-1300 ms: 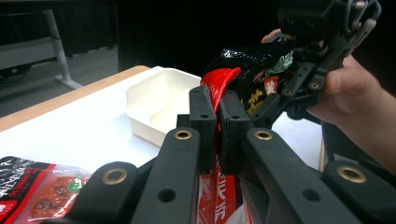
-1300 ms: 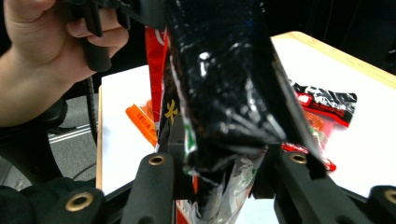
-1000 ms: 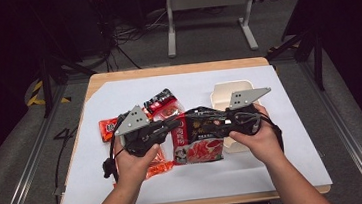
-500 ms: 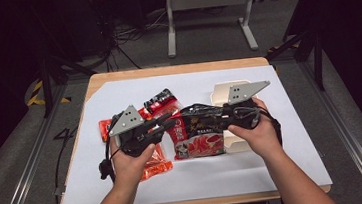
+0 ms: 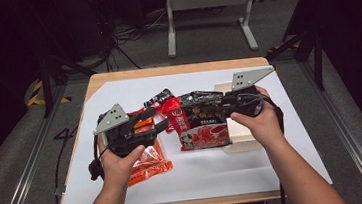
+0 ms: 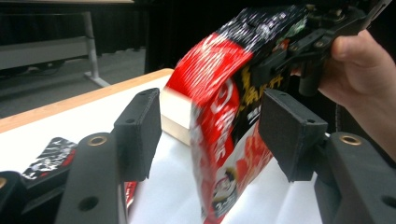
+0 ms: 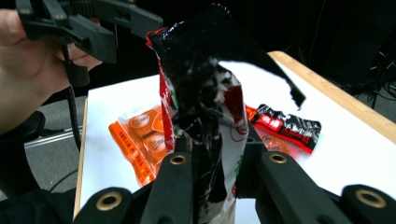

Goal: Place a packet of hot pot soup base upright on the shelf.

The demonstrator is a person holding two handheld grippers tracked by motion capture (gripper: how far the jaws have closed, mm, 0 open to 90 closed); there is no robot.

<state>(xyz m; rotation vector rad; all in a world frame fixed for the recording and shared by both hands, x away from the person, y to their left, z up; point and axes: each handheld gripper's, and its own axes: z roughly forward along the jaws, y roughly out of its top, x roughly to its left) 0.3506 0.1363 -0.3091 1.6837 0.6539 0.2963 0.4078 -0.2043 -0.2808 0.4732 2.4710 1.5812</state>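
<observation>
Right gripper (image 7: pixel 210 158) pinches the top of the red and black snack bag (image 5: pixel 201 122) and holds it up over the white table (image 5: pixel 275 163). Left gripper (image 6: pixel 210 135) has just been opening; its jaws stand wide apart, with the bag's edge between them but not squeezed. An orange packet (image 5: pixel 147 163) lies under the left hand (image 5: pixel 119 163).

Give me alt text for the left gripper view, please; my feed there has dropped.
A red and black snack bag hangs between the left tongs, whose jaws have just been opening and stand clear of it. The right tongs, in a hand at upper right, clamp the bag's top. Behind sits a pale box on the white table.
</observation>
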